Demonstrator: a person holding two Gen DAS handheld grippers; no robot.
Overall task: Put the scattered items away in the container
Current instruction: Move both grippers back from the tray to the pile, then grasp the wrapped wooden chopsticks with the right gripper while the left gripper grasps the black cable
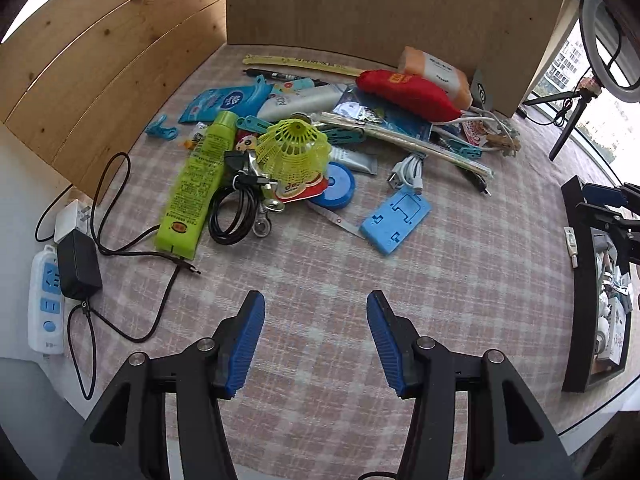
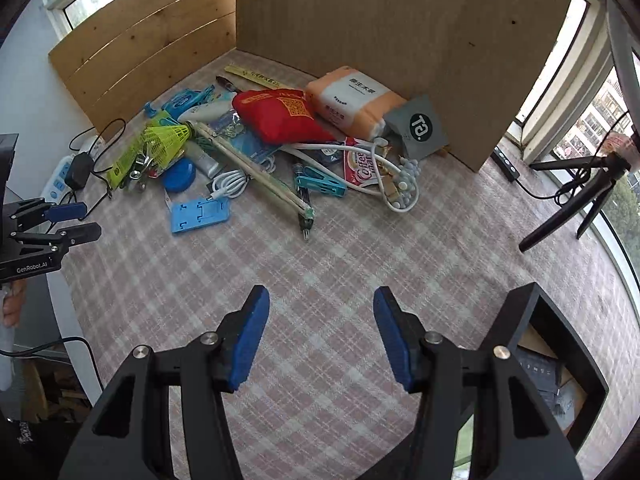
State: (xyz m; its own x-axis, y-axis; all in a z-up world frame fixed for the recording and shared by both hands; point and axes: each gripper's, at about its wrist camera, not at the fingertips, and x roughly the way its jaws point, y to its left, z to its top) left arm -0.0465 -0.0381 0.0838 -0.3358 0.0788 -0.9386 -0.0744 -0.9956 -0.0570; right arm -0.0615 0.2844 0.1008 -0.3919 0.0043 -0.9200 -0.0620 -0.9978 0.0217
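Both grippers, left gripper (image 1: 316, 344) and right gripper (image 2: 322, 340), are hovering with jaws wide apart and gripping nothing, poised for picking. Beyond them, scattered items (image 1: 304, 148) are lying heaped; right of that heap, the black container (image 1: 580, 280) is waiting.

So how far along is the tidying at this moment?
Partly done at most: the black container already holds some small items, too blurred to name. Nothing is in hand; the left hand-held gripper and right hand-held gripper are both open and empty over bare cloth. Most remains: the pile with the yellow shuttlecock, red pouch, tissue pack and blue stand.
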